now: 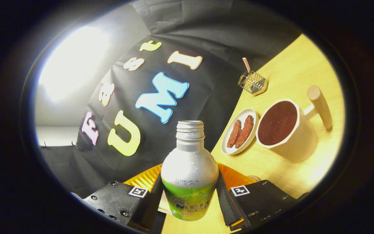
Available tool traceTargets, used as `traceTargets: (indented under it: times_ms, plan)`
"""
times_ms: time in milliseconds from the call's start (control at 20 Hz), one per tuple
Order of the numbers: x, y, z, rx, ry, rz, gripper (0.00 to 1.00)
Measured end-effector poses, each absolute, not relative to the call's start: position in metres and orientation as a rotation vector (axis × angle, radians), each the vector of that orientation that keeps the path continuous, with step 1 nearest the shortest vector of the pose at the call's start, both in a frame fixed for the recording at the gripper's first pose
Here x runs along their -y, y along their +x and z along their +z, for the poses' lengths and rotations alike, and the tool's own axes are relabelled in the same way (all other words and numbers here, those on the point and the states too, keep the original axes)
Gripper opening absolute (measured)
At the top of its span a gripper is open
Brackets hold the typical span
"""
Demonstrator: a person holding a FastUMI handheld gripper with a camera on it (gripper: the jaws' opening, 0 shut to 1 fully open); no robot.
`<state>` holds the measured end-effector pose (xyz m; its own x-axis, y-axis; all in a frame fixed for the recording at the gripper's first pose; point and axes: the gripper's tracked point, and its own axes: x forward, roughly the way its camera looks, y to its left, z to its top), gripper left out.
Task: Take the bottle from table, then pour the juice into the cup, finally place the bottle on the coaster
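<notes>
Tongs (189,191) clench a silver bottle (189,172) at the bottom centre of the frame, both black fingers (229,201) pressed against its sides just above the green label band. The bottle's threaded neck is uncapped and points up toward the middle of the frame, with droplets on its shoulder. The whole scene sits tilted, the wooden bench (291,74) sloping across the right half of the frame.

To the right of the bottle and beyond the fingers, a white cup (287,130) with a wooden handle stands on the bench, filled nearly to the rim with dark red liquid. Just left of the cup, close beside it, a small white plate (230,149) carries two reddish-brown strips of food (241,131). Farther up the bench, toward the upper right of the frame, a small wire basket (253,82) holds a striped straw (246,64).

Behind the bottle, low in the frame, an orange ribbed object (144,178) shows on either side of it between the fingers. A small round disc (255,178) peeks out on the bench just above the right finger; what it is cannot be told.
</notes>
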<state>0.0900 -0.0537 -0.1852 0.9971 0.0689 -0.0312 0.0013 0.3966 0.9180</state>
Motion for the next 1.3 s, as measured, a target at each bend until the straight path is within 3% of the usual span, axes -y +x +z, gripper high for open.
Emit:
traceTargets:
  times_ms: [1300]
  plan:
    - [0.063, 0.104, -0.176, 0.033, 1.714, 0.065, 0.77]
